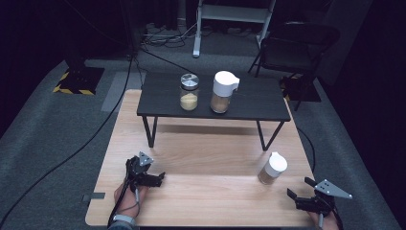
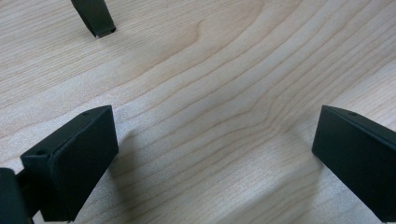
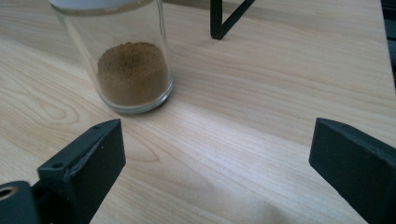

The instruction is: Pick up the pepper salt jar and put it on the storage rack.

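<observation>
Left gripper (image 1: 155, 176) spread wide, empty, low over wooden table (image 1: 206, 143). Right gripper (image 1: 300, 190) likewise gaping, clasping nothing. Small white-capped jar (image 1: 272, 168) upright just ahead-left of right jaws, untouched.

the black shelf (image 1: 249, 103) is the landmark: its legs (image 1: 150, 132) leave an open passage underneath. in front of it the wooden table (image 1: 201, 191) lies bare between the legs — except a white-capped spice jar (image 1: 272, 168) near the front right leg, just ahead of the right gripper (image 1: 300, 189), jaws wide apart.
</observation>
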`<act>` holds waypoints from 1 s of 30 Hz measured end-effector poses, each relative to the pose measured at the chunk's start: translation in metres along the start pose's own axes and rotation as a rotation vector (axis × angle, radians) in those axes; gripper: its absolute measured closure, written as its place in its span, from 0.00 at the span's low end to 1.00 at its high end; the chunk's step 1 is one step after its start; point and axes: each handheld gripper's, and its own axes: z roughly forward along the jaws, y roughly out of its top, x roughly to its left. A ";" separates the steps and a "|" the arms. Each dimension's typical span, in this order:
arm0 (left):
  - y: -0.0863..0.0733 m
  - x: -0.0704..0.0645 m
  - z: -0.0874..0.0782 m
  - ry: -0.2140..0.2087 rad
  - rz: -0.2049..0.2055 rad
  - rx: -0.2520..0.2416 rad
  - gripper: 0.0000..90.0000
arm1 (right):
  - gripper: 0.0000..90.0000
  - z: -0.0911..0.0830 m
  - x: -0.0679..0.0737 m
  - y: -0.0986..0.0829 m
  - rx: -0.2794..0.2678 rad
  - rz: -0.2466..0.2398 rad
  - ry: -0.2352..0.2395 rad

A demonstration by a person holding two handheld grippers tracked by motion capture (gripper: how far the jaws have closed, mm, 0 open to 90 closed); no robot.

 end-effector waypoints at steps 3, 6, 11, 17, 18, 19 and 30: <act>0.000 0.000 0.000 0.000 0.000 0.000 0.00 | 0.04 0.000 0.001 0.001 0.007 -0.009 0.001; 0.000 0.000 0.000 0.000 0.001 -0.001 0.00 | 0.04 -0.001 0.001 0.001 0.010 -0.008 0.003; 0.000 0.000 0.000 0.000 0.001 0.000 0.00 | 0.04 -0.001 0.001 0.000 0.007 -0.012 0.003; 0.000 0.000 0.000 0.000 0.000 0.000 0.00 | 0.04 -0.001 0.001 0.001 0.011 -0.014 0.003; 0.000 0.000 0.000 0.000 0.000 0.000 0.00 | 0.04 -0.001 0.001 0.001 0.011 -0.014 0.003; 0.000 0.000 0.000 0.000 0.002 0.000 0.00 | 0.04 -0.001 0.001 0.001 0.010 -0.014 0.003; 0.000 0.000 0.000 0.000 0.001 0.000 0.00 | 0.04 -0.002 0.000 -0.001 0.001 -0.013 0.011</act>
